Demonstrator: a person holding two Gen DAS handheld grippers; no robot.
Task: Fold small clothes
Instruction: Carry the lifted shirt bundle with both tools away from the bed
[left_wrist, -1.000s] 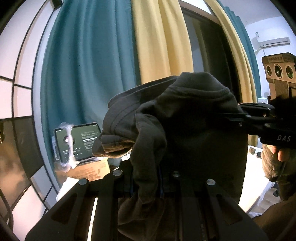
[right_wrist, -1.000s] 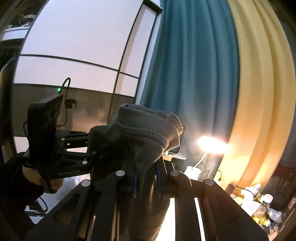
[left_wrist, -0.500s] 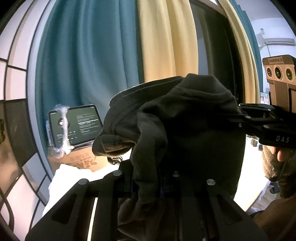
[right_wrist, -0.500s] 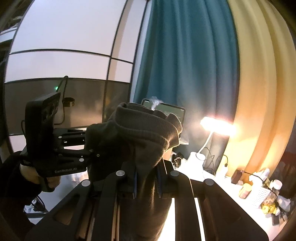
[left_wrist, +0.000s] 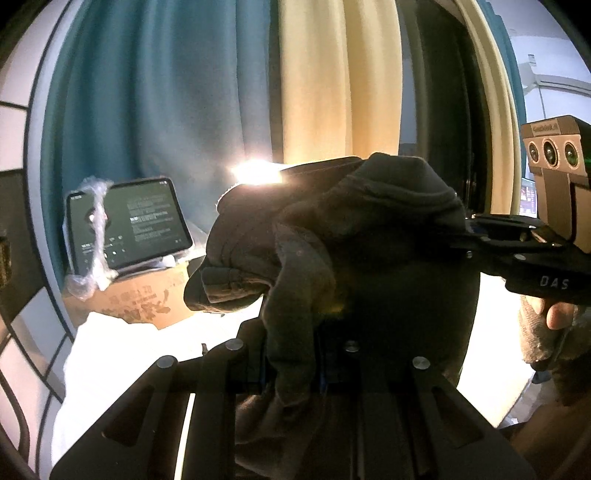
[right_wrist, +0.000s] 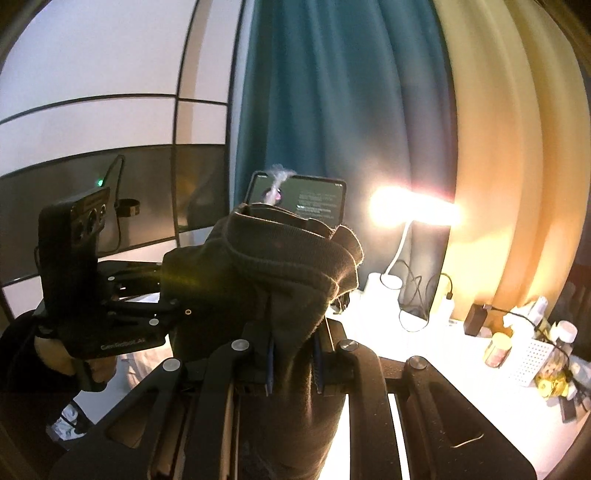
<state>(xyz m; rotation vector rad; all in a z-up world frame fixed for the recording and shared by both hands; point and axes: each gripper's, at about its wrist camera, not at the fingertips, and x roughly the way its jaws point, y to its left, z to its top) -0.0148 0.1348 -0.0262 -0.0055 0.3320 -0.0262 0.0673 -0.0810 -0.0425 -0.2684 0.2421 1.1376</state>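
Well, going from the biggest thing down:
Curtains: teal and cream curtains (left_wrist: 229, 110) hang behind everything, well clear of the work.
Table: the white table (right_wrist: 436, 354) lies below, lit hard by the lamp (right_wrist: 413, 210); a tablet (left_wrist: 147, 221) leans on a cardboard box (left_wrist: 147, 299) at its back edge.
Garment: the dark knit garment (left_wrist: 369, 236) is up in the air between both tools, bunched and drooping. It looks soft, light and floppy; I'd take it by the ribbed hem (right_wrist: 295, 258).
Left gripper (left_wrist: 291, 354): clamped on a hanging fold.
Right gripper (right_wrist: 293, 354): pinching cloth just under the hem.
Clutter: bottles (right_wrist: 498, 347) and cables crowd the table's right end and could snag a lay-down.
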